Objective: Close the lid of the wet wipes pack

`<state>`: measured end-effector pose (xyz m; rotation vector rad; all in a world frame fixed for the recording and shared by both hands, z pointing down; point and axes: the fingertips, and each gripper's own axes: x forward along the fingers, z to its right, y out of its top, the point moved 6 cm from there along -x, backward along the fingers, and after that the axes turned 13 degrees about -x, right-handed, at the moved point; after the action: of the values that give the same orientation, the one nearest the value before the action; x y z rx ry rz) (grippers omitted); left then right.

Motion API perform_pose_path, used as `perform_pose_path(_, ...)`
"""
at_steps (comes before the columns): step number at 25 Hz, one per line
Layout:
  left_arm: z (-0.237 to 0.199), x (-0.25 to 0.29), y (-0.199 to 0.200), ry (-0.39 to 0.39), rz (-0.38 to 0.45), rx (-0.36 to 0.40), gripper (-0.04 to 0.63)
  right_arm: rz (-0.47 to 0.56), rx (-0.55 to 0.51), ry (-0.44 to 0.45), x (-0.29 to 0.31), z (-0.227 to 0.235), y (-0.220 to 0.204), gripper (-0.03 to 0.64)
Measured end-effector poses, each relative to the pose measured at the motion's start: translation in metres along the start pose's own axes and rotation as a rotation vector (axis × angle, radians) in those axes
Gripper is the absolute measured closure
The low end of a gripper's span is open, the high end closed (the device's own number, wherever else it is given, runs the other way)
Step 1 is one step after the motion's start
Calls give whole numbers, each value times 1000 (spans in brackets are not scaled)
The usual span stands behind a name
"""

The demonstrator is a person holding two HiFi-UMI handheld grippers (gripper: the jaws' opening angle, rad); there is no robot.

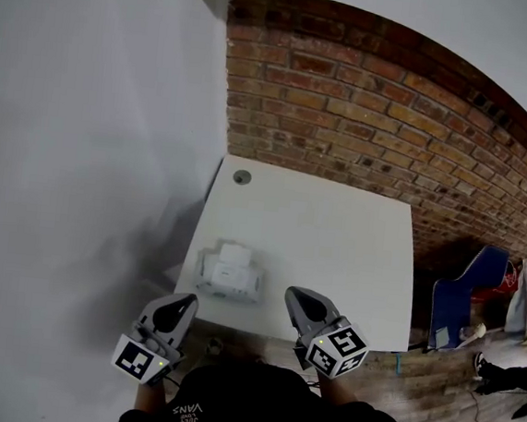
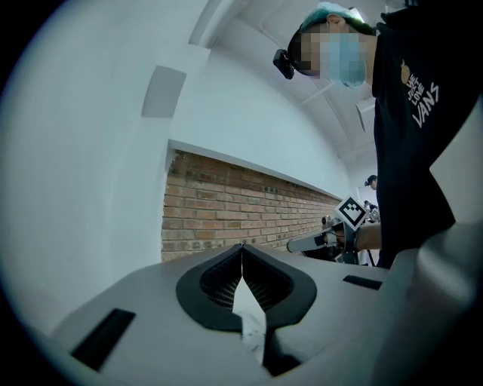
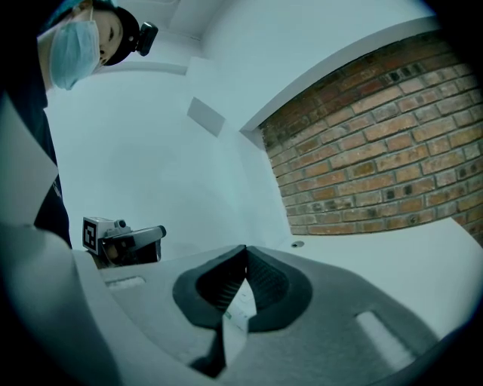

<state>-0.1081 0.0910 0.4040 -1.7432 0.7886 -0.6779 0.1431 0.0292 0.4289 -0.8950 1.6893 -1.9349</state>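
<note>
1. The table [image 1: 334, 249] carries only the pack [image 1: 229, 281], which lies near the table's front edge, toward its left corner.
2. The lid [image 1: 233, 254] looks to be flipped up at the pack's far side, so the closing seems not yet begun; the whole press-down is left.
3. The left gripper [image 1: 178, 307] hovers off the table's front edge, just short of the pack and touching nothing. Its jaws are pressed together at the tips with nothing between them.
4. The right gripper [image 1: 307, 304] hangs over the table's front edge, right of the pack and apart from it. Its jaws are likewise closed and empty.
</note>
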Motion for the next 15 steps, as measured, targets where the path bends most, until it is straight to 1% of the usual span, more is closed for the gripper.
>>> perform_pose_path(10, -50, -3, 10, -106, -42, 19, 595, 7, 19, -127, 31, -21, 2, 618)
perform_pose_path(15, -67, -3, 11, -160, -66, 5, 595, 0, 30, -198, 38, -28, 1, 618)
